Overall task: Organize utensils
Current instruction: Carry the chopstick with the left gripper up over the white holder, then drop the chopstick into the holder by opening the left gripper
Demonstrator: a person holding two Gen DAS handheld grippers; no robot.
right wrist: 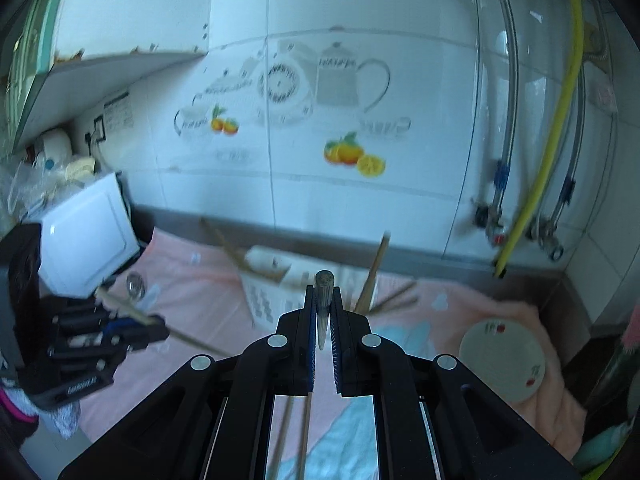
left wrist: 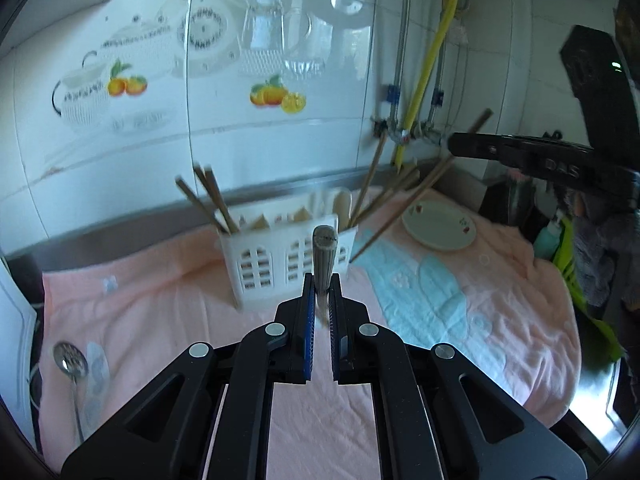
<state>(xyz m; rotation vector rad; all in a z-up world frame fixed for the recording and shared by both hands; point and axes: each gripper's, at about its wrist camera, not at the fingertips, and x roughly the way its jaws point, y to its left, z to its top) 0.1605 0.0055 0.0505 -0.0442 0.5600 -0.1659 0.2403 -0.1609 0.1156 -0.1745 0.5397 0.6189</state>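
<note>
Pink terry cloth (left wrist: 180, 312) covered the counter, with a pale blue patch at its right side. White slotted plastic utensil basket (left wrist: 280, 258) stood upright on the cloth near the grey backsplash.

- Loose brown wooden chopsticks (left wrist: 212, 200) leaned out of the basket's left end compartment. More fanned out of its right end. Middle compartments held pale flat pieces, too blurred to identify.
- Left claw (left wrist: 322, 280) was closed tight on a ribbed grey-brown chopstick (left wrist: 324, 252). The blunt end stuck up past the fingertips, lined up in front of the basket's centre. From the right wrist camera the same claw (right wrist: 162, 328) sat off to the left, above the cloth, with the stick crossing its tips.
- Right claw (right wrist: 322, 290) was also clamped shut, on a second ribbed chopstick (right wrist: 323, 300). Two thin brown shafts showed under its body, so it may have been a pair; could not tell. From the left wrist camera that claw (left wrist: 452, 146) hung above the basket's right end, its stick slanting down toward the cloth beside the basket.
- White round plate with small red prints (left wrist: 438, 228) lay flat on the cloth right of the basket, apart from it.
- Metal slotted spoon (left wrist: 70, 360) lay on the cloth's left edge, with a pale translucent spoon (left wrist: 96, 376) just beside it.

Both views were blurred.
</note>
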